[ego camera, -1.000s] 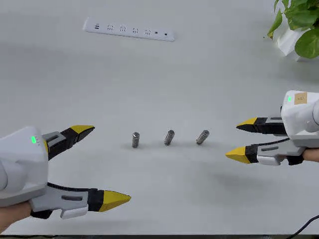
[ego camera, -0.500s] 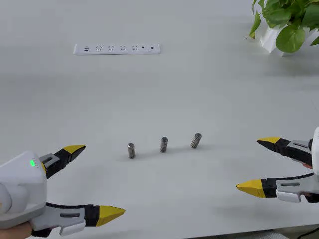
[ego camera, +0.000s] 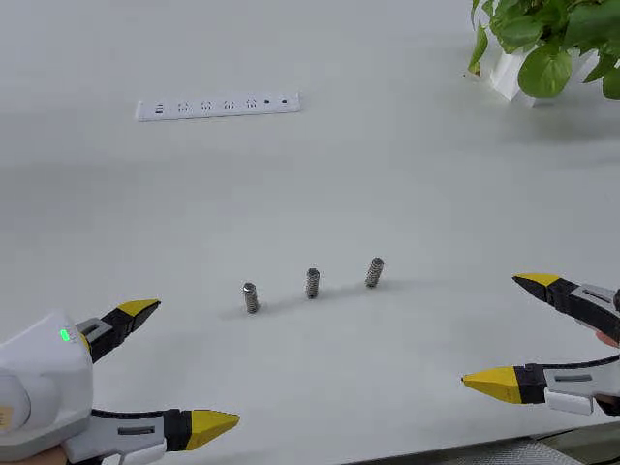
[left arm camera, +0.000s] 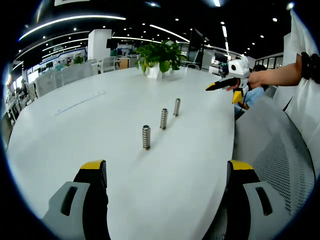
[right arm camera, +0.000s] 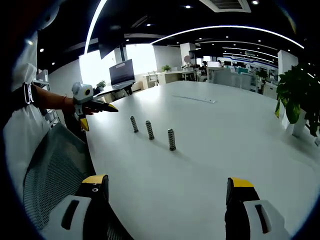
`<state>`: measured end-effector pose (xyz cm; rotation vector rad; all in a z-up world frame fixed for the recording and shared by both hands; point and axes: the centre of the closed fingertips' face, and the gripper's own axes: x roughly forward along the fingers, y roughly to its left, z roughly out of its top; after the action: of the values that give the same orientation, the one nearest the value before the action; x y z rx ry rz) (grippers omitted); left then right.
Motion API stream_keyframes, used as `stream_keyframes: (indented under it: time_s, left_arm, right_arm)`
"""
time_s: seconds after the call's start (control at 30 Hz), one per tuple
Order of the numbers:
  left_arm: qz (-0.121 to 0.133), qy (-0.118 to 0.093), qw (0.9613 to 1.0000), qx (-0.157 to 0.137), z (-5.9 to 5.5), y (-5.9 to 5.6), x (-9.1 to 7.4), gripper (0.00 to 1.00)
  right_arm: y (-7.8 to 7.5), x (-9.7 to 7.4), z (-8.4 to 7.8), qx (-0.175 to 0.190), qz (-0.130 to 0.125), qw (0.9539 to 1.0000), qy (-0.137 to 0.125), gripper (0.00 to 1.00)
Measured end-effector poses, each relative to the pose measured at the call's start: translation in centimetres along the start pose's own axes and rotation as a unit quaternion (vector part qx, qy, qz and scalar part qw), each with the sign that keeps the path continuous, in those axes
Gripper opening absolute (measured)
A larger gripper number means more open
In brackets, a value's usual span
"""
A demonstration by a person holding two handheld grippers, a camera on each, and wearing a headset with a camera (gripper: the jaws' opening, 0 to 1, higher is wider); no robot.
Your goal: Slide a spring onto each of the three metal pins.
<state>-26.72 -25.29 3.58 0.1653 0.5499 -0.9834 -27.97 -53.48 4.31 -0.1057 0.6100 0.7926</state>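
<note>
The yellow-tipped jaws of the left gripper (ego camera: 194,363) and the right gripper (ego camera: 491,329) are both spread wide and empty, and between them, well ahead of either pair of tips, three upright spring-wrapped grey metal pins (ego camera: 312,283) stand in a row on the white table (ego camera: 387,174).

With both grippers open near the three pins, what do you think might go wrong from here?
1. The left pin, middle pin and right pin seem to stand free in a close row, springs on. A careless sweep by the open left gripper or right gripper could topple one into its neighbour.
2. The right pin looks slightly tilted, so it may fall first.
</note>
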Motion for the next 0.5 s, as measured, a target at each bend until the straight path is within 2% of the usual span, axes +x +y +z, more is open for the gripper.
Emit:
stream_keyframes:
  time_s: [0.5]
  left_arm:
    - [0.0, -0.008, 1.0, -0.004, -0.07, 0.07, -0.12, 0.99]
  right_arm:
    - [0.29, -0.01, 0.57, -0.003, 0.001, 1.0, -0.008, 0.96]
